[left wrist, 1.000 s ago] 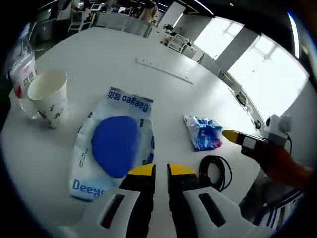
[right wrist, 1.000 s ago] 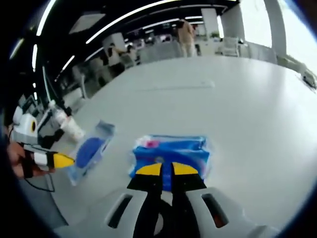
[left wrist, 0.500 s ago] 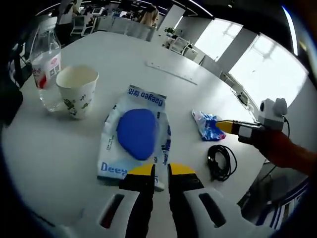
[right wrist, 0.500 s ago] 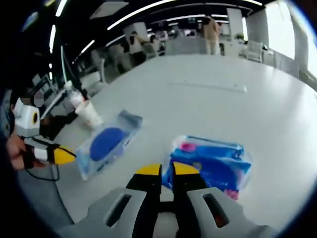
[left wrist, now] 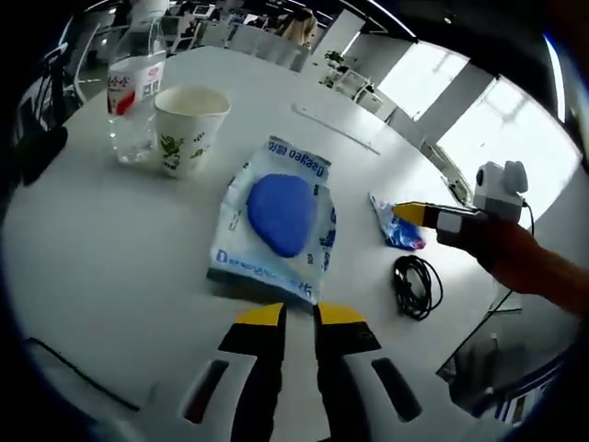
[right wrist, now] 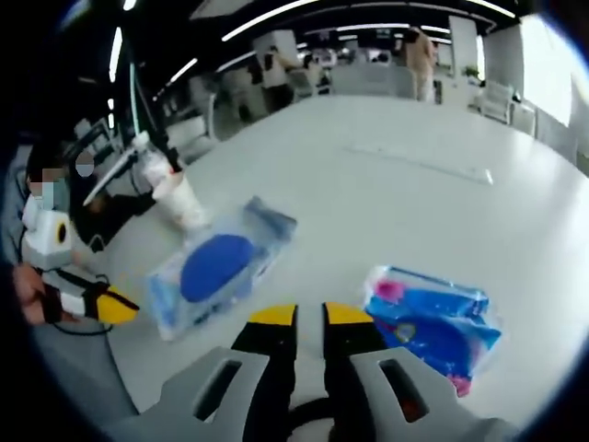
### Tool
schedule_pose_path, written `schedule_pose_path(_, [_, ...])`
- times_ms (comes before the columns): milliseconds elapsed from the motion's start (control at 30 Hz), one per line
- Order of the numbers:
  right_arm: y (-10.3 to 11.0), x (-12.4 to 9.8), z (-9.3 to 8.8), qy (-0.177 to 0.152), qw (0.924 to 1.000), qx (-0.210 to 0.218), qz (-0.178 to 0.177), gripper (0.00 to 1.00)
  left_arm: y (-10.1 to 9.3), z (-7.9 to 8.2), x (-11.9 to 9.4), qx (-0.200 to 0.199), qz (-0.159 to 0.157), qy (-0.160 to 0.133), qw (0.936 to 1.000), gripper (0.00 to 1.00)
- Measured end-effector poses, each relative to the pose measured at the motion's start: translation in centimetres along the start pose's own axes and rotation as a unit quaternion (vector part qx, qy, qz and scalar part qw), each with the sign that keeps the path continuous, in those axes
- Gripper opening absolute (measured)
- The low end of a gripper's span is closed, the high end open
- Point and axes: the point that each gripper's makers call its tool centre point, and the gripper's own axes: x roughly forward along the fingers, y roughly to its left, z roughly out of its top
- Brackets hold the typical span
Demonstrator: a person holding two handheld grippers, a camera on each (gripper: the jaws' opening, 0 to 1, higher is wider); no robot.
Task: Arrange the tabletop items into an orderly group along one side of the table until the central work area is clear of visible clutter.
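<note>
Left gripper (left wrist: pixel 293 315) poised just short of near edge of clear plastic pouch with blue oval pad inside (left wrist: pixel 279 217); tips nearly pressed together, nothing between them. Right gripper (right wrist: pixel 309 315) likewise nearly closed and empty, beside blue printed tissue packet (right wrist: pixel 433 319), apart from it.

On round white table (left wrist: pixel 101 249): patterned paper cup (left wrist: pixel 190 128) and clear water bottle with red label (left wrist: pixel 134 94) grouped at far left; coiled black cable (left wrist: pixel 416 286) near right edge.

Judged step: pick pouch and shift toward cup. Spread tips before descent, take pouch by edge seam, slide low, stop clear of cup to avoid tipping.
</note>
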Motion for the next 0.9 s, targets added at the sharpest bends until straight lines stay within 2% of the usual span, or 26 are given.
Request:
schedule_pose_path(100, [0.1,0.5,0.1,0.006,1.0000,-0.006,0.004,0.09,0.3,-0.1,0.1,-0.009,0.003,-0.001,0.9999,0.10])
schedule_pose_path(200, [0.5,1.0,0.2,0.013,0.9998,-0.011,0.011,0.10,0.3,-0.1,0.3,-0.042,0.001,-0.006,0.9991,0.11])
schedule_pose_path(300, [0.9,1.7,0.5,0.018,0.9995,-0.018,0.016,0.12,0.1,-0.2,0.5,-0.048,0.001,-0.005,0.9988,0.13])
schedule_pose_path(433, [1.7,2.8,1.2,0.024,0.9988,-0.034,0.023,0.17,0.2,-0.2,1.0,-0.071,0.005,-0.007,0.9974,0.13])
schedule_pose_path(900, [3.6,6.3,4.0,0.036,0.9962,-0.067,0.041,0.22,0.4,0.4,1.7,-0.113,0.018,-0.016,0.9933,0.12])
